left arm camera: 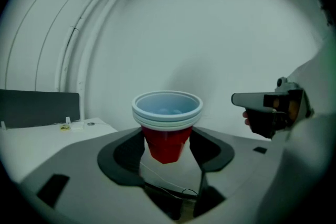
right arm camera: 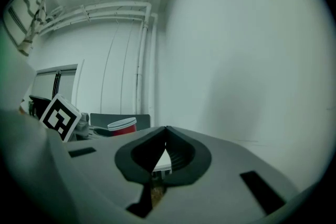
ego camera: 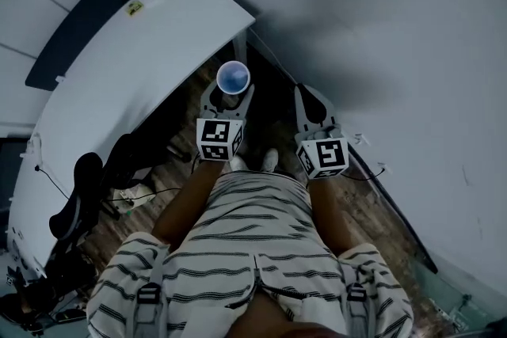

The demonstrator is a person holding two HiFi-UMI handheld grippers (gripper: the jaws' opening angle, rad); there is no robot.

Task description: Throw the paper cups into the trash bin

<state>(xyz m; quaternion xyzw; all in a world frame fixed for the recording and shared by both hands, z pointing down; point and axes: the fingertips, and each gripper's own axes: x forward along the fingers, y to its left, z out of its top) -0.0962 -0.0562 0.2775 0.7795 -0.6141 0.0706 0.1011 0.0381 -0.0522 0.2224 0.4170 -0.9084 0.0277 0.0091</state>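
Right now the carrying step is in hand, I think: the paper cups [left arm camera: 167, 134] are picked up but not yet thrown away. They are a little stack, red on the outside with pale rims, standing upright with the open side up. The left gripper [ego camera: 230, 99] has them. Its two jaws stand wide apart and press on the red sides of the stack, one on each side, below the rims. The stack is up in the air just beside the edge of the white table [ego camera: 119, 67], near its corner, over the brown wood floor [ego camera: 170, 150] that runs along the table. The right gripper [right arm camera: 166, 136] is on the side of the cups away from the table. Its jaws are together with nothing between them, so it has no job at the moment. I cannot see the trash bin in any view. Close to the table there is only a dark chair [ego camera: 79, 194] and some cables [ego camera: 150, 190] on the floor, and away from the table there is a plain pale wall [ego camera: 396, 51]. So the next move, as I judge it, is to find the bin first, then carry the stack over its mouth. The cups should stay level and the squeeze steady so they do not slip. Only when the cups hang right over the bin should the left jaws let go. The squeeze should be soft too, since paper cups bend easily.
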